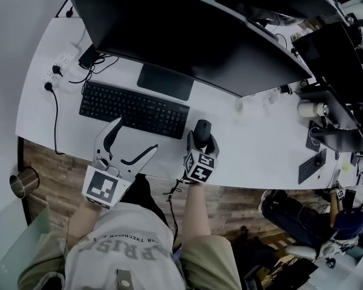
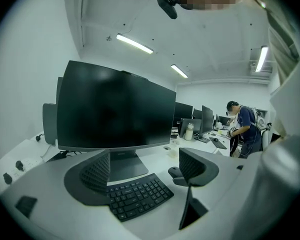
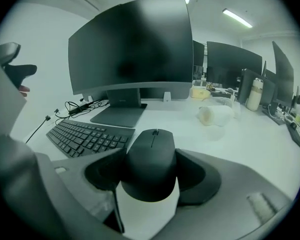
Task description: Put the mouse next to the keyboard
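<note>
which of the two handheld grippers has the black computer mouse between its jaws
The right gripper: its jaws are shut on the black computer mouse. The left gripper has jaws wide apart, nothing between them.

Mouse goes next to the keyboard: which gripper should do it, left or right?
Right. The right gripper is shut on the mouse, just off the right end of the keyboard. The left gripper is open and empty, by the keyboard's front edge.
</note>
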`<state>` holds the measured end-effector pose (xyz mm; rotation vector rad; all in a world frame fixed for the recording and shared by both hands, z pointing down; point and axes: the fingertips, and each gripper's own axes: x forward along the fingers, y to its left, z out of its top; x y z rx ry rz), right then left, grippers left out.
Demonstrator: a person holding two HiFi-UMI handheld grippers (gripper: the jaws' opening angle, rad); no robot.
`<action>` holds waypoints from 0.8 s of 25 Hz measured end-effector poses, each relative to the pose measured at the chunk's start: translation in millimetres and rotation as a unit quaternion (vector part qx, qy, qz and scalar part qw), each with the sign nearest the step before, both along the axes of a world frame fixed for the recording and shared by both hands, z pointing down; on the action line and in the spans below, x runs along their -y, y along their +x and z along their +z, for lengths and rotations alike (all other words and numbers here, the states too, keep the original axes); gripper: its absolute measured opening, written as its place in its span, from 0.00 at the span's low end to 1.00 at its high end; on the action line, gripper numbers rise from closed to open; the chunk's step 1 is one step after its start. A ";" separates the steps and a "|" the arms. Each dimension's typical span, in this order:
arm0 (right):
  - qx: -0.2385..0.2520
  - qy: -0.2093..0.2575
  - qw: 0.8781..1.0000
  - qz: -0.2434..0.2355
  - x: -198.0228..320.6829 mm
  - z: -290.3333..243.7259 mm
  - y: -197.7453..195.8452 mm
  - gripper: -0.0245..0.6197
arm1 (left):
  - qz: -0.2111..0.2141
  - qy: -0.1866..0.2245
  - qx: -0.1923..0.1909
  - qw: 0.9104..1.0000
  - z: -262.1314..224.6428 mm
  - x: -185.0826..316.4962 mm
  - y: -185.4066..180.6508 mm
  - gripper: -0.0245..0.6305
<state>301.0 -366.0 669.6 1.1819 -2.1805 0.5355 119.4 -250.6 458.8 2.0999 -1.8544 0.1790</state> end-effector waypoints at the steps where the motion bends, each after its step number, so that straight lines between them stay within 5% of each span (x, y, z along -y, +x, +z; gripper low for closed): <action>1: -0.003 -0.004 1.000 0.001 1.0 4.8 0.5 0.51 | 0.002 -0.001 -0.002 1.000 2.4 2.4 1.0 0.66; 20: -0.001 -0.051 0.999 0.010 13.2 42.8 4.5 0.52 | 0.019 -0.021 -0.008 1.000 36.1 17.8 28.7 0.67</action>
